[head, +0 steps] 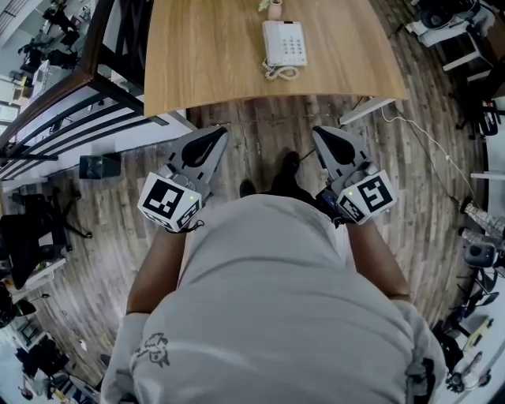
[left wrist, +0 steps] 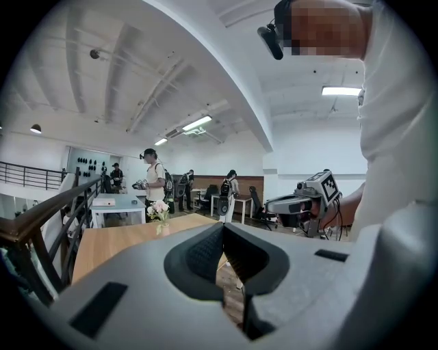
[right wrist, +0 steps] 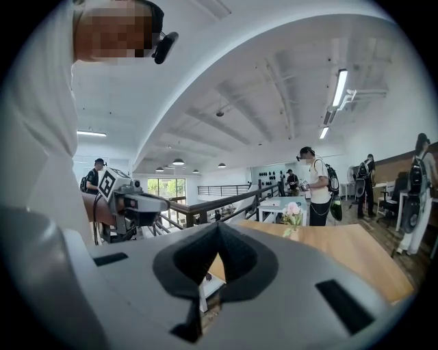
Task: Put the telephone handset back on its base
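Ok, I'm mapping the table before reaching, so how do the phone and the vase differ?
The phone is white and lies flat; the vase is pale pinkish and stands upright, holding flowers. In the head view the phone covers far more of the table than the vase. The phone sits nearer the person's edge, and the vase is just beyond it. Both rest on the wooden table.

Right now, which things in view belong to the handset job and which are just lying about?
Job: telephone, its coiled cord, the wooden table under it, left gripper and right gripper, both shut and empty.
Lying about: flower vase on the table, railing.
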`<action>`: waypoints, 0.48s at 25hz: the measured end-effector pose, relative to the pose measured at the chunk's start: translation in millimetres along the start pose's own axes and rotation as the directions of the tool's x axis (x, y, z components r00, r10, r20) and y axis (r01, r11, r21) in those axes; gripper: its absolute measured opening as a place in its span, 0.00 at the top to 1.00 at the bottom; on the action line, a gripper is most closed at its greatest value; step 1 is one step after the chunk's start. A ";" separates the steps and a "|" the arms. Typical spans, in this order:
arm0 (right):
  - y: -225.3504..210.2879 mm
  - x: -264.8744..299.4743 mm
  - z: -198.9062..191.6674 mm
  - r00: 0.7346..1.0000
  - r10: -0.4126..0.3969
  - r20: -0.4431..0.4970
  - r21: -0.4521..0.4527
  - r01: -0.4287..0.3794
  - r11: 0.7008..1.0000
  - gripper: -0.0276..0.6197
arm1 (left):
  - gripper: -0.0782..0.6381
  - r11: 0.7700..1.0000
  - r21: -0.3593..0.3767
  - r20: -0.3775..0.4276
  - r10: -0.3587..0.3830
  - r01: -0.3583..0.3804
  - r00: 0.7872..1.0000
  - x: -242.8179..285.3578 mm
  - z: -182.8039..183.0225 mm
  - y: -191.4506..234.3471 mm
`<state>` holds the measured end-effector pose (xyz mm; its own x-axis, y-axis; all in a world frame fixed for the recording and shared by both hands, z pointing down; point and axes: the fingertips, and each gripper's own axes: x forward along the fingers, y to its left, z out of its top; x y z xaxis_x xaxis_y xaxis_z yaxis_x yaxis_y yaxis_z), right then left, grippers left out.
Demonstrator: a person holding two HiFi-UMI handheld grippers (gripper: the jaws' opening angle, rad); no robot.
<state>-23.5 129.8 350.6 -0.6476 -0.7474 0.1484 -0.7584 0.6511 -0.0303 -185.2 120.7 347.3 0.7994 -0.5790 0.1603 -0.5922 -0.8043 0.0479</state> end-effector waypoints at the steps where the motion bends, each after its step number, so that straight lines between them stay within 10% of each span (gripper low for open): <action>1: 3.0 -1.4 1.1 1.000 -0.002 0.004 -0.009 0.002 1.000 0.95 | 0.88 1.000 0.001 0.003 -0.001 0.001 1.000 -1.3 -0.4 -0.5; 12: 9.7 5.5 1.0 1.000 0.006 0.000 -0.028 -0.006 1.000 0.95 | 0.88 1.000 -0.020 0.010 0.018 -0.018 1.000 -2.2 -4.5 7.2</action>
<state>-34.5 131.8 350.2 -0.6523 -0.7432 0.1485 -0.7520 0.6592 -0.0040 -191.7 116.8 351.7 0.7896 -0.5947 0.1513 -0.6083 -0.7911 0.0650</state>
